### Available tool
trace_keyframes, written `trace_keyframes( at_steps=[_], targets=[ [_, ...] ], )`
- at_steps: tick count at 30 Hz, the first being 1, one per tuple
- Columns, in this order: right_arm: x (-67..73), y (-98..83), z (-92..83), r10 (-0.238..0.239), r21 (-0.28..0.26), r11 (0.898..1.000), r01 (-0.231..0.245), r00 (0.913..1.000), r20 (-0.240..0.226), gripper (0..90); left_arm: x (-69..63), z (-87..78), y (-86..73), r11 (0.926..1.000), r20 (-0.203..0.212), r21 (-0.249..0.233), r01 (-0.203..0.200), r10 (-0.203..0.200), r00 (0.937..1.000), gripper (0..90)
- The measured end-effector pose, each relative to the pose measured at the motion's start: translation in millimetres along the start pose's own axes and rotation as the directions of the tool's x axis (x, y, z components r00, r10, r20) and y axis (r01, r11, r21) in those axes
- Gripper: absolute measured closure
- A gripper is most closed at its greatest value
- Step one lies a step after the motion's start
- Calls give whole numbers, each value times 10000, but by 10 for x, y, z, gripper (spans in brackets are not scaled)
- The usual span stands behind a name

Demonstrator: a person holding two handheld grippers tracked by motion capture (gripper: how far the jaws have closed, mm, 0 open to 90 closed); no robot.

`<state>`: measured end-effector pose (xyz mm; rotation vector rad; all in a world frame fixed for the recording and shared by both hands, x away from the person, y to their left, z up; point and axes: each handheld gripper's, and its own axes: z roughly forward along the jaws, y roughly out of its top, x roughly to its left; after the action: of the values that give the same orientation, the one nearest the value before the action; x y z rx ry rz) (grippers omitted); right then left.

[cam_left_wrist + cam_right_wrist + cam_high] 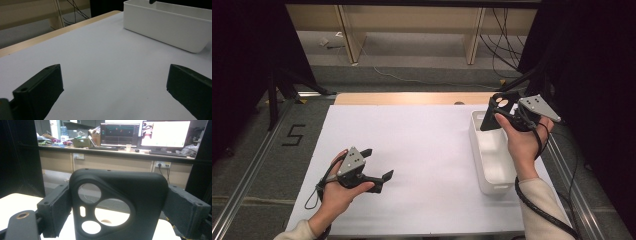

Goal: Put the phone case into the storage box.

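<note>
So the main thing here is a black phone case [117,205], clamped between the two jaws of the right gripper [507,114]. From the right gripper view you get it face on: it stands upright with its long axis running up and down, camera-cutout end at the top, and the jaws press on its left and right edges. You can see straight through the cutouts, two big round holes, a smaller one and a little slot, all inside a rounded triangular frame. In the high view the case [493,114] sits up in the air over the far end of the white bin [492,172], tilted a bit, top end pointing up and away toward the far side.

That bin is a long white plastic tub at the right side of the table, its long side running near to far. The right hand [523,145] holds its gripper above the bin's far right corner, cable trailing back down along the sleeve.

Over at the near left, the left gripper [377,164] is held low over the white table surface [422,150], jaws spread wide with nothing between them. In the left gripper view they point across the bare sheet toward the bin [170,27].

Background through the case: a desk with two lit monitors [145,133] and some clutter.
</note>
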<state>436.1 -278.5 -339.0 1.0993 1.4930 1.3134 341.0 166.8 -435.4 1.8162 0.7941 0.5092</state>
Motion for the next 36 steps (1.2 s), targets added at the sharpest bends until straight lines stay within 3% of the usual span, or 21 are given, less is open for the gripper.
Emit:
trace_keyframes(
  at_steps=[36],
  targets=[
    [-45,-31,166,-109,111,9999,109,9999,17,149,4,-1,0,10000,-45,-7,58,-59,10000,2]
  ],
)
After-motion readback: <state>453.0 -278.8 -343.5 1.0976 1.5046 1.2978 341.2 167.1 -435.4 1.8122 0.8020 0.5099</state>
